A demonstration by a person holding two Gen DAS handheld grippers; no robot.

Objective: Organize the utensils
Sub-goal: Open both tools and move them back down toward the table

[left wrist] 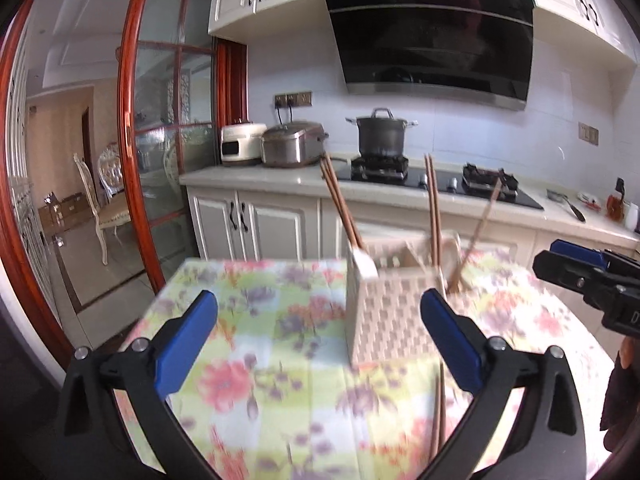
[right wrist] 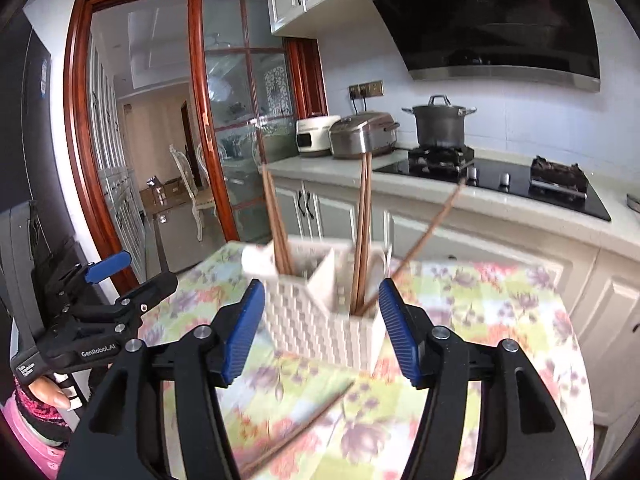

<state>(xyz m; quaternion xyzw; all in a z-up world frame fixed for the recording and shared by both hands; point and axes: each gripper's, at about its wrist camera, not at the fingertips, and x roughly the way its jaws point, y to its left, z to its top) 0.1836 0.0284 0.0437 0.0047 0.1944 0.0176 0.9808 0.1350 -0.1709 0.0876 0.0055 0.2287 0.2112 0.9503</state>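
A white woven utensil holder (left wrist: 384, 312) (right wrist: 320, 320) stands on the floral tablecloth. Several brown chopsticks (left wrist: 340, 204) (right wrist: 362, 232) stand in its compartments, with a white spoon (left wrist: 366, 262) at its left corner. A loose chopstick (right wrist: 304, 428) lies on the cloth in front of the holder; it shows in the left wrist view (left wrist: 440, 412) too. My left gripper (left wrist: 316, 320) is open and empty, just short of the holder. My right gripper (right wrist: 322, 320) is open with the holder beyond its fingers. Each gripper shows in the other view (left wrist: 592, 276) (right wrist: 104, 296).
The table (left wrist: 256, 360) has a flowered cloth and ends near a white kitchen counter (left wrist: 256, 178) with a rice cooker (left wrist: 292, 144), a pot (left wrist: 380, 132) on a gas stove, and cabinets below. A red-framed glass door (left wrist: 132, 140) stands to the left.
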